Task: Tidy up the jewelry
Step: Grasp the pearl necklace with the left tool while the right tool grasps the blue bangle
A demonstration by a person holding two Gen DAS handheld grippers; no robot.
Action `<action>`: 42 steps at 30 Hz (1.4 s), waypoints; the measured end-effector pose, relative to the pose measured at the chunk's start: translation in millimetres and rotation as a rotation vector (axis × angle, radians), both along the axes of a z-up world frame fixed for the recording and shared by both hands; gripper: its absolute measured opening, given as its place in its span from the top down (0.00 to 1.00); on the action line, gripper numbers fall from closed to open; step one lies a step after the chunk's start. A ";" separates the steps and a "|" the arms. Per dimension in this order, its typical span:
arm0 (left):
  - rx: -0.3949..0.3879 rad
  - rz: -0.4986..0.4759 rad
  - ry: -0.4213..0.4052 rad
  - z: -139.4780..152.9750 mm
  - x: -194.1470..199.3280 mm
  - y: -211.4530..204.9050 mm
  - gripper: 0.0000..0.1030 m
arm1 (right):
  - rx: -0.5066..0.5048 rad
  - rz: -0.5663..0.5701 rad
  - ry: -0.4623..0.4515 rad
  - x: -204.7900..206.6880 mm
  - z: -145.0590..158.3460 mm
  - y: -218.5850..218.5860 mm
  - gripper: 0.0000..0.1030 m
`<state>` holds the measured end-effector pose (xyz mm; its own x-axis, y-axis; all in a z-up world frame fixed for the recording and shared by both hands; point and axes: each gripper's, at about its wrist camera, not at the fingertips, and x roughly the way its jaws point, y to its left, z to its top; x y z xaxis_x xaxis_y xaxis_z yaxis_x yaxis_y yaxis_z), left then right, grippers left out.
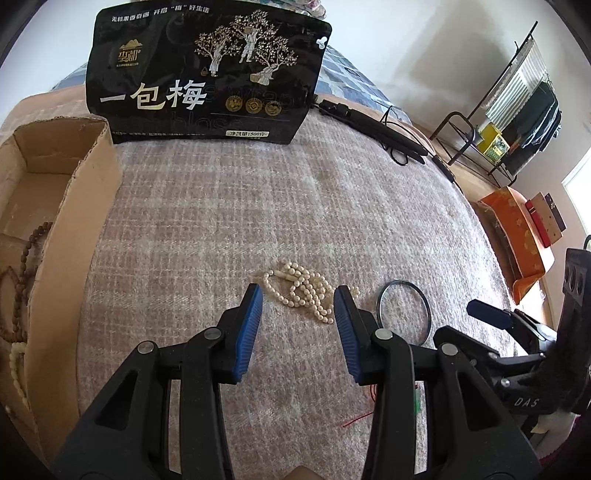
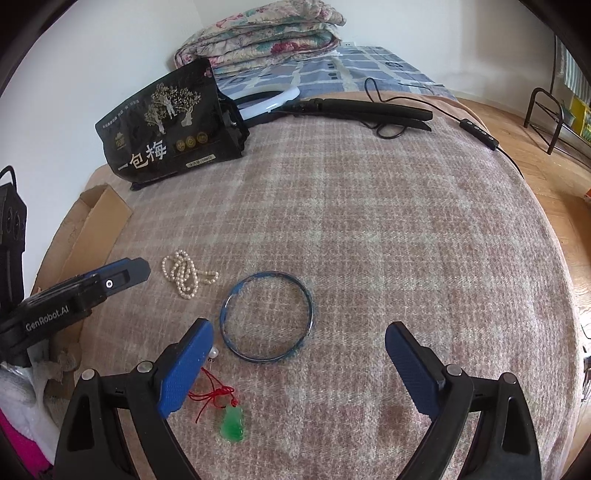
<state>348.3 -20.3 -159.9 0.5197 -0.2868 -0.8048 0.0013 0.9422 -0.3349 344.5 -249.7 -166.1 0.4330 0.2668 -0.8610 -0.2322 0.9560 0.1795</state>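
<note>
A cream pearl necklace (image 1: 308, 291) lies bunched on the plaid blanket, just beyond my open, empty left gripper (image 1: 298, 308); it also shows in the right wrist view (image 2: 184, 273). A blue bangle (image 2: 267, 317) lies flat in front of my open, empty right gripper (image 2: 299, 345), and shows to the right of the left fingers (image 1: 404, 312). A green jade pendant (image 2: 233, 424) on a red cord lies by the right gripper's left finger, with a small pearl earring (image 2: 213, 353) beside it. A cardboard box (image 1: 55, 221) at left holds brown bead strands (image 1: 22, 266).
A black snack bag (image 1: 201, 74) stands at the back of the blanket. A black folded tripod with cable (image 2: 365, 110) lies at the back right. Folded quilts (image 2: 266, 33) sit behind. An orange cushion (image 1: 517, 236) and a metal rack (image 1: 509, 122) are off the bed's right edge.
</note>
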 end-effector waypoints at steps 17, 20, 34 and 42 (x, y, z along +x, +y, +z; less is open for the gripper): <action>0.015 -0.022 0.057 -27.3 27.4 -16.5 0.61 | -0.089 0.078 -0.027 1.3 -18.2 32.7 0.02; 0.060 -0.045 0.042 -29.4 29.4 -22.6 0.61 | -0.110 0.081 -0.020 3.5 -24.2 36.3 0.02; 0.180 -0.062 -0.016 -33.0 30.2 -26.6 0.94 | -0.169 0.085 -0.009 13.2 -35.8 43.5 0.03; 0.184 -0.056 -0.031 -28.6 24.0 -19.8 0.95 | -0.142 0.082 -0.013 13.7 -31.3 37.6 0.29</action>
